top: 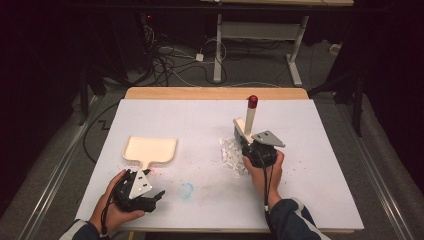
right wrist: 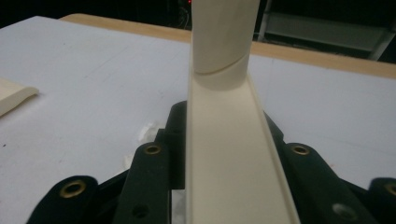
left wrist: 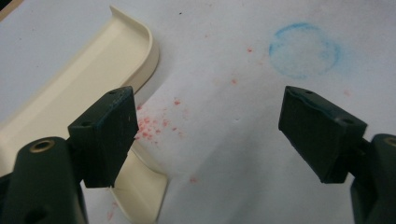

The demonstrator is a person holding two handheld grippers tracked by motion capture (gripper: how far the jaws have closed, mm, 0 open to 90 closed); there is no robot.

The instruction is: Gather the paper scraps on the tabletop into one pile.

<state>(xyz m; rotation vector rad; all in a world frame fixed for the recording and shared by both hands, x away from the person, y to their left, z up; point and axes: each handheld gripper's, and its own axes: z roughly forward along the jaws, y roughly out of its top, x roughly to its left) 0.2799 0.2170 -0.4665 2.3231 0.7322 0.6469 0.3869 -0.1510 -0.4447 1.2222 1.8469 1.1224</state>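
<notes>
Centrally in the high view, a white table (top: 300,190) with a wooden far edge carries all the items. At lower left of that frame, the left gripper (top: 159,195) sits in the person's left hand (top: 116,210), its jaws spread apart and holding nothing. Just above it lies a cream dustpan (top: 150,150), its short handle pointing down toward the gripper. The left gripper view shows the two black jaws wide apart, the dustpan (left wrist: 84,79) running along the left side of the frame with its handle passing under the left jaw; scattered red specks (left wrist: 149,126) and a faint blue ring (left wrist: 303,49) mark the white surface between and beyond the jaws. At centre right of the high view, the right gripper (top: 248,142), held by the right hand (top: 265,170), is closed around a cream brush (top: 248,120) whose handle rises toward the top of the frame and ends in a red tip (top: 253,101). A small heap of crumpled clear scraps (top: 232,152) lies just left of this gripper. The right gripper view shows the brush (right wrist: 229,140) clamped between the jaws, rising up the middle of the frame.
</notes>
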